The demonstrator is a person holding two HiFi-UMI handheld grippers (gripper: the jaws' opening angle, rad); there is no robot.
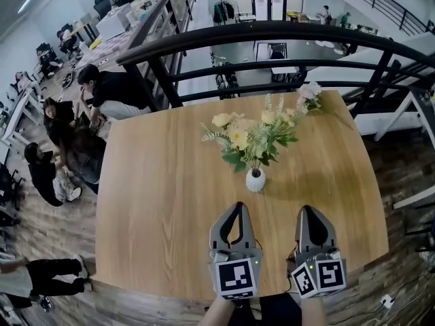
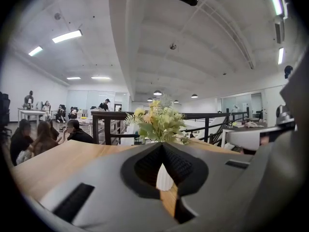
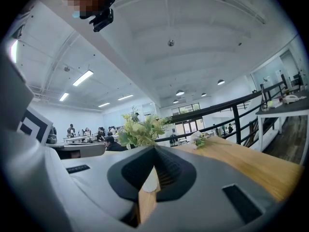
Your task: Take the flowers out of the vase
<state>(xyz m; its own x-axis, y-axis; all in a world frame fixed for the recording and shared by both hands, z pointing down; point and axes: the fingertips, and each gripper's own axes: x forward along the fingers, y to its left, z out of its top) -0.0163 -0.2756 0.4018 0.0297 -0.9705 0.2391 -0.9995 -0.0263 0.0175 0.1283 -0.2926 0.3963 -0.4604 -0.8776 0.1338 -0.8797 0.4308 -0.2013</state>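
A small white vase [image 1: 255, 179] stands mid-table on the wooden table [image 1: 156, 202]. It holds a bunch of yellow and white flowers with green leaves [image 1: 250, 136]. My left gripper [image 1: 238, 205] is just short of the vase, shut and empty. To its right my right gripper [image 1: 308, 209] is also shut and empty. In the left gripper view the vase [image 2: 164, 179] shows through the gap behind the closed tips [image 2: 162, 144], with the flowers [image 2: 157, 122] above. In the right gripper view the flowers [image 3: 140, 129] stand ahead to the left and the vase [image 3: 150, 180] is partly hidden.
A loose pink flower sprig [image 1: 310, 92] lies at the table's far right corner. A black railing [image 1: 272, 32] runs just past the far edge, with a drop to a lower floor. People sit at desks [image 1: 81, 114] off the table's left side.
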